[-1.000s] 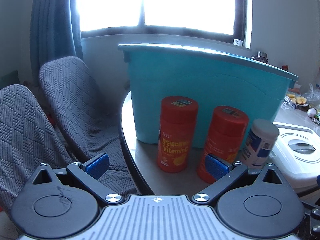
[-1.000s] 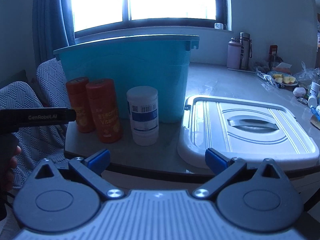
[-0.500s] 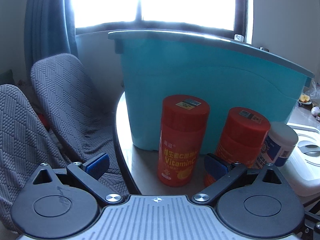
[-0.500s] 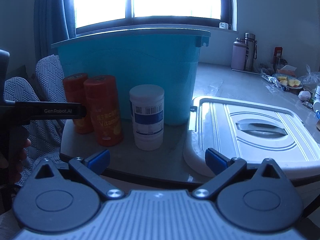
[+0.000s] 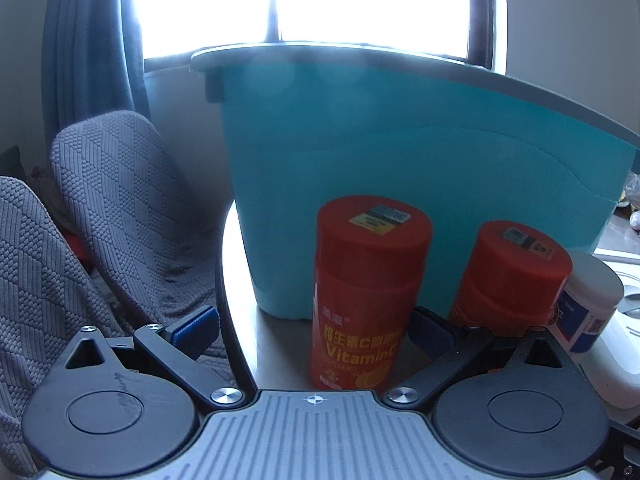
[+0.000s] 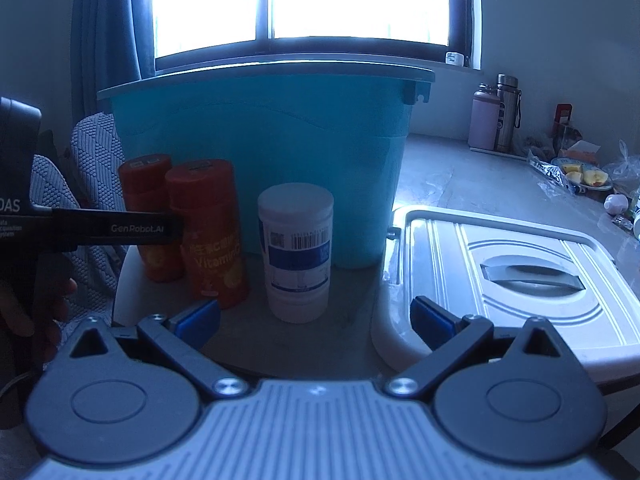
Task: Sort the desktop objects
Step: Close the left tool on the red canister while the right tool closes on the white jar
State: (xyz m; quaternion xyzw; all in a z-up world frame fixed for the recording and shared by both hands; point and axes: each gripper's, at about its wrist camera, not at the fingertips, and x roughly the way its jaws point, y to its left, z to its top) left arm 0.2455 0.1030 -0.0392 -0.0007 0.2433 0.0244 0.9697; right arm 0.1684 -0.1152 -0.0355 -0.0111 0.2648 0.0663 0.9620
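Note:
Two orange vitamin C bottles stand in front of a tall teal bin (image 5: 400, 168). The nearer orange bottle (image 5: 368, 292) rises between the blue pads of my open left gripper (image 5: 312, 330), untouched by either pad. The second orange bottle (image 5: 516, 272) stands to its right, then a white bottle with a blue label (image 5: 588, 300). In the right wrist view the white bottle (image 6: 296, 252) stands just ahead of my open right gripper (image 6: 316, 320), with the two orange bottles (image 6: 208, 232) left of it and the teal bin (image 6: 272, 148) behind.
A white bin lid (image 6: 508, 276) lies flat at the right. The left gripper's black body and a hand (image 6: 44, 232) fill the left edge. Grey padded chairs (image 5: 100, 232) stand beyond the table's left edge. Flasks (image 6: 496, 116) and food items (image 6: 580, 172) sit far right.
My left gripper has moved forward and right, so the nearer orange bottle now stands between its pads. The right gripper has moved closer to the white bottle.

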